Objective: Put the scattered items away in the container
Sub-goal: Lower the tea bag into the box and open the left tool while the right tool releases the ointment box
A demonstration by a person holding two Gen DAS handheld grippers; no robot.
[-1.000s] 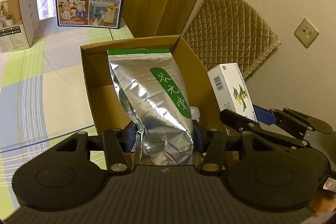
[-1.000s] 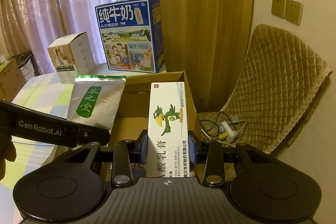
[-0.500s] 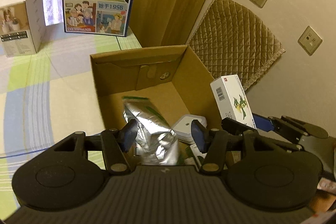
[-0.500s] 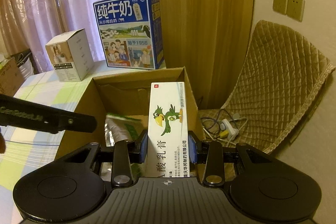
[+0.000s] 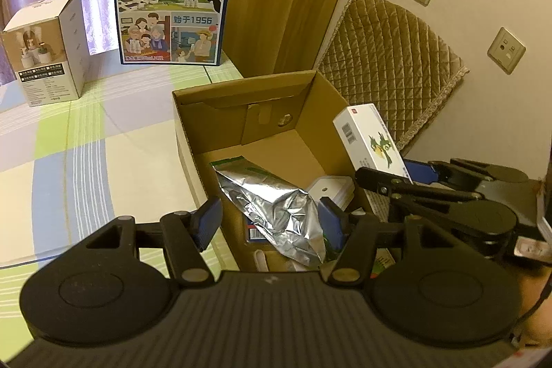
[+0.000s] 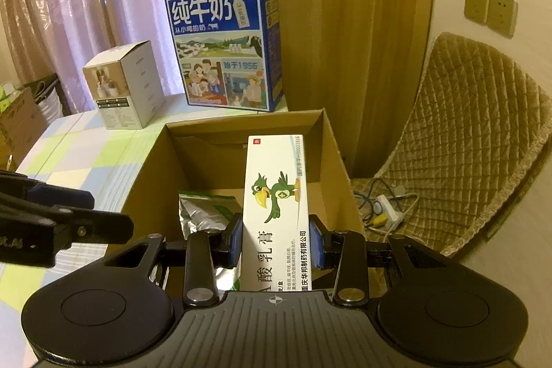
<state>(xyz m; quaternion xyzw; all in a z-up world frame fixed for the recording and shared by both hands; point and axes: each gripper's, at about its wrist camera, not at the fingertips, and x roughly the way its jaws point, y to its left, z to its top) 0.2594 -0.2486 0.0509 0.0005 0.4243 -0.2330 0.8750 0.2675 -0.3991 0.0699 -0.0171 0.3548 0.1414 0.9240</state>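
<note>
A: The left tongs [image 5: 269, 219] stand apart and have just been opening. The foil pouch [image 5: 276, 206] shows between the blue pads, but neither pad presses it. It lies slumped in the cardboard box [image 5: 272, 92].

B: And the right tongs [image 6: 276, 238]?

A: Clamped on the white ointment carton [image 6: 276, 206], held upright over the box's near-right part, not yet down.

B: What might go wrong?

A: I judge the carton could catch the right wall, or land on the pouch and the small white case [image 5: 331, 187] and tip out. The two tools sit close, so they could knock together.

B: Beyond the box?

A: A milk carton [image 5: 174, 2] and a white box [image 5: 48, 54] stand on the checked desk [image 5: 86, 140].
</note>
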